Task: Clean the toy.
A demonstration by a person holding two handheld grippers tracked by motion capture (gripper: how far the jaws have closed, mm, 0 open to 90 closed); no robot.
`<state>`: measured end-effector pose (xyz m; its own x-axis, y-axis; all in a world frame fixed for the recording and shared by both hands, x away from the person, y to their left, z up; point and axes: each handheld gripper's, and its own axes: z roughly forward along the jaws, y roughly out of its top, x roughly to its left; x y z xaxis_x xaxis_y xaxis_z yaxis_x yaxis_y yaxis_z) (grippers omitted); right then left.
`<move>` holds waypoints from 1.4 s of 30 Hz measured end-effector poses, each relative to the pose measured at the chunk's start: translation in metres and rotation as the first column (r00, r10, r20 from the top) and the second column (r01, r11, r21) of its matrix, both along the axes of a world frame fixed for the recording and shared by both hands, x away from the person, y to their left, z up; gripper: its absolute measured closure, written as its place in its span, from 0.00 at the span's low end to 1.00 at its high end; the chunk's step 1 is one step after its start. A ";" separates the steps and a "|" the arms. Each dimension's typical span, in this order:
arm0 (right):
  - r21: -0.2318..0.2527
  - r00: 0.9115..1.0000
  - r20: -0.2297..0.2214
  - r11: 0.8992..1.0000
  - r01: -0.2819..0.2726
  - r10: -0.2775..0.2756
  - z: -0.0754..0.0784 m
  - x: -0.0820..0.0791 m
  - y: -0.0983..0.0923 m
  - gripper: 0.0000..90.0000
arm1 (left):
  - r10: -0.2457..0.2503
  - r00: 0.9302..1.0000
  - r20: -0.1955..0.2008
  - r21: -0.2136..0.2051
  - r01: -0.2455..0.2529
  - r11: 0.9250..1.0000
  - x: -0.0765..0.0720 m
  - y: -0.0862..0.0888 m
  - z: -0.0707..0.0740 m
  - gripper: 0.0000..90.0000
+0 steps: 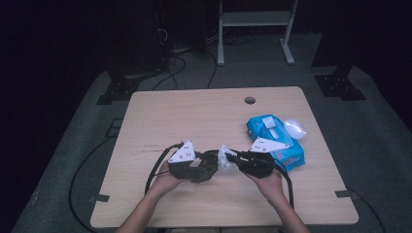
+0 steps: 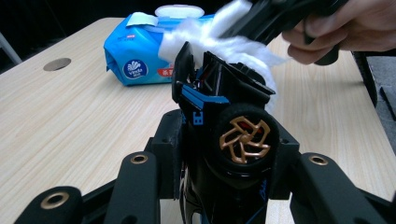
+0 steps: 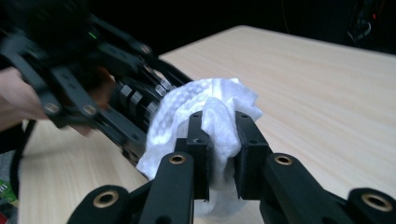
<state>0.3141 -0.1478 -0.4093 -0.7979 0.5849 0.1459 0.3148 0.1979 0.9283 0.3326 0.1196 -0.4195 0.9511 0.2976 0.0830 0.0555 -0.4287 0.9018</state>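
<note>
**Wiping the toy car, lower centre of the high view**

Our left gripper (image 1: 206, 167) clamps the glossy black toy car (image 2: 224, 135), gold-spoked wheel up. Our right gripper (image 1: 232, 158) pinches a crumpled, dimpled white wipe (image 3: 205, 116) against it. Right of them lies the soft blue wipe pack (image 1: 277, 138), lid open.

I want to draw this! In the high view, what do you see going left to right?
Left gripper holding the toy car → white wipe → right gripper → blue wipes pack.
</note>
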 end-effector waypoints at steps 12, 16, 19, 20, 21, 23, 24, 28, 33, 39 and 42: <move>-0.020 0.999 -0.030 0.999 0.041 -0.042 -0.009 0.007 -0.012 0.87 | 0.014 1.000 -0.026 -0.018 -0.014 1.000 0.005 0.005 -0.001 0.64; -0.015 0.998 -0.016 0.998 0.054 -0.054 -0.005 0.006 -0.019 0.87 | 0.015 0.998 -0.054 -0.027 -0.017 0.999 0.010 0.005 -0.002 0.64; -0.023 0.998 -0.017 0.998 0.062 -0.062 -0.005 0.005 -0.023 0.87 | 0.017 0.997 -0.073 -0.012 -0.018 1.000 0.015 -0.001 -0.003 0.64; -0.024 0.998 -0.017 0.998 0.064 -0.064 -0.005 0.004 -0.024 0.87 | 0.014 0.997 -0.076 -0.002 -0.014 1.000 0.016 -0.005 -0.003 0.64; -0.027 0.998 -0.017 0.997 0.067 -0.068 -0.004 0.004 -0.025 0.87 | 0.010 0.997 -0.079 0.012 -0.009 1.000 0.018 -0.008 -0.003 0.64; -0.029 0.997 -0.016 0.997 0.072 -0.072 -0.004 0.003 -0.029 0.87 | 0.005 0.997 -0.081 0.043 -0.002 0.999 0.021 -0.015 -0.001 0.64; -0.032 0.997 -0.014 0.997 0.073 -0.074 -0.004 0.003 -0.031 0.87 | 0.004 0.997 -0.082 0.057 0.001 0.998 0.023 -0.018 0.000 0.64; -0.036 0.996 -0.019 0.996 0.082 -0.083 -0.004 0.002 -0.040 0.87 | 0.016 0.995 -0.094 0.116 -0.005 0.993 0.032 -0.025 0.004 0.64; -0.048 0.996 -0.028 0.995 0.086 -0.087 -0.008 0.001 -0.045 0.87 | 0.021 0.993 -0.117 0.165 -0.001 0.986 0.040 -0.033 0.004 0.64; -0.055 0.996 -0.033 0.995 0.085 -0.087 -0.010 0.003 -0.045 0.87 | 0.028 0.993 -0.117 0.257 0.003 0.966 0.043 -0.040 0.000 0.64; -0.058 0.995 -0.042 0.995 0.085 -0.087 -0.011 0.003 -0.045 0.87 | 0.024 0.992 -0.125 0.303 0.015 0.953 0.045 -0.041 -0.004 0.64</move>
<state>0.3173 -0.1928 -0.4205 -0.7380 0.6591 0.1448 0.3732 0.2199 0.9013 0.3772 0.0787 -0.4237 0.9583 0.2816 0.0495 0.1628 -0.6798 0.7151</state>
